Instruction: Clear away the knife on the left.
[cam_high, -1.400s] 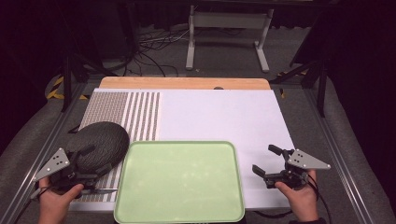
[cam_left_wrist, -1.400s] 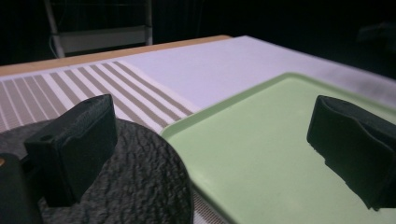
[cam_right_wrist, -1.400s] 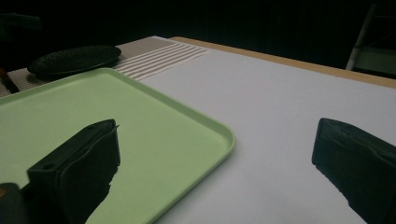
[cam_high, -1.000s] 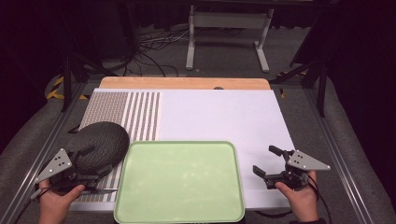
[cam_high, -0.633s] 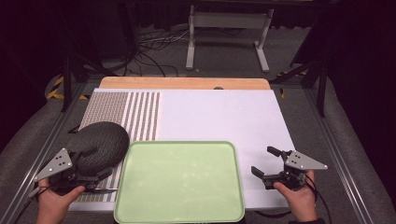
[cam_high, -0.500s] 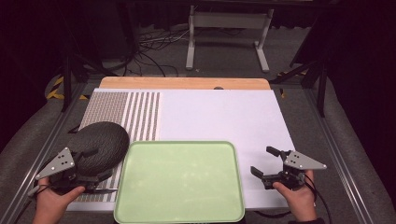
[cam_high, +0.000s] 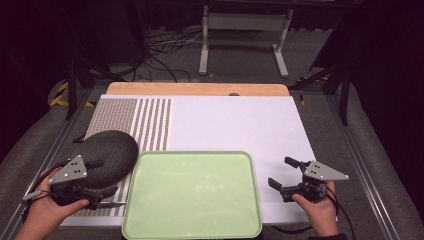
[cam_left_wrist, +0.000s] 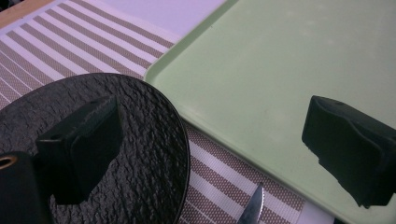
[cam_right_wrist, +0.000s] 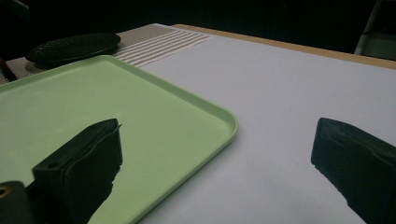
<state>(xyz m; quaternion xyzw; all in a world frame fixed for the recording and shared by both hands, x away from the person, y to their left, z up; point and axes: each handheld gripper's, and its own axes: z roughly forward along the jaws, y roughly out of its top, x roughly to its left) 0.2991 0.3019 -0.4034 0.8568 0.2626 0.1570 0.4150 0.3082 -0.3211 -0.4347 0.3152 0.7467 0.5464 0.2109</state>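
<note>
At table's near edge | left claw (cam_high: 97, 184) agape over black plate (cam_high: 112, 155) | right claw (cam_high: 286, 176) agape beside green tray (cam_high: 192, 195)

Tray (cam_high: 192, 195): pale green, plain, with faint lighter specks; glossy in my left gripper view (cam_left_wrist: 280, 70).
Plate (cam_high: 107, 156): black, with a rough, pebbled texture all over.
Placemat (cam_high: 145, 120): white and tan-brown stripes, the tan bands finely dotted; broad tan field at its far left.
Counter (cam_high: 240, 122): white top, with a light wooden strip (cam_high: 200, 89) along the far edge.
Knife blade (cam_left_wrist: 252, 210): silvery grey, serrated.
My left tongs (cam_high: 102, 176): black jaws, grey plate on top.
My right tongs (cam_high: 284, 174): black jaws, grey plate on top.
Floor (cam_high: 240, 60): dark grey.
</note>
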